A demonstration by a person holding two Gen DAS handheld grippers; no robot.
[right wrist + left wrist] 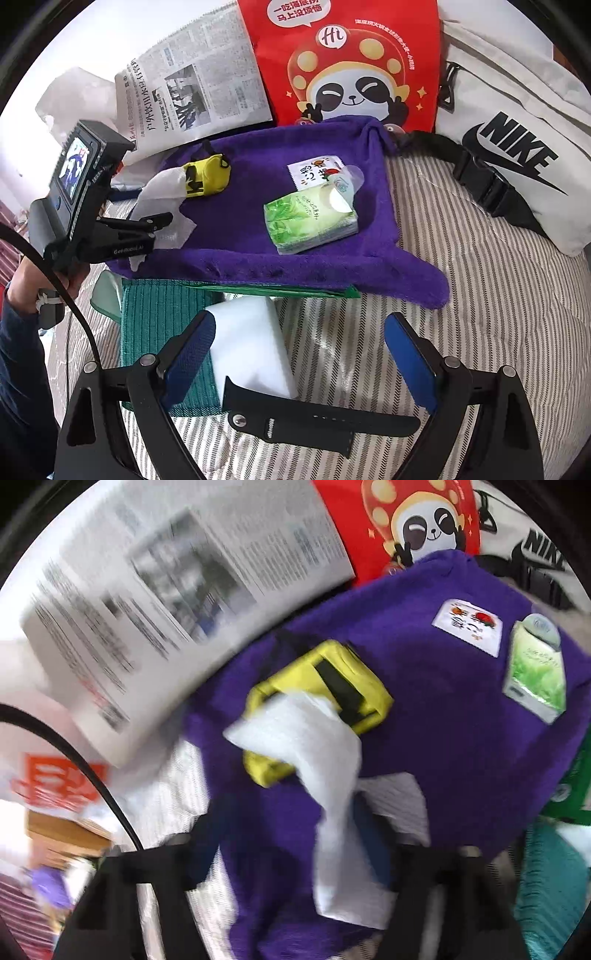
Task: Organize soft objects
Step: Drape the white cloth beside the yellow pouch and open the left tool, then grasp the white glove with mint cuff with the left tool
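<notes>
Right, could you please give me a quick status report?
Left gripper shut on white tissue over purple towel. Right gripper open, empty. Watch strap beneath it.

You can read "NIKE" with swoosh, big black letters, on white fabric waist bag [517,122]. You can read "Hi" in white circle, above panda in mushroom hat, on red paper bag [347,62]; white speech bubble at bag top holds Chinese signs. You see "GenRobot.AI" in small white letters on black left gripper [147,229]. Grey folded newspaper [192,88] shows big Chinese headline. Small white card [317,171] on purple fluffy towel [229,225] has Chinese signs; green tissue pack [310,221] print too small to read.
</notes>
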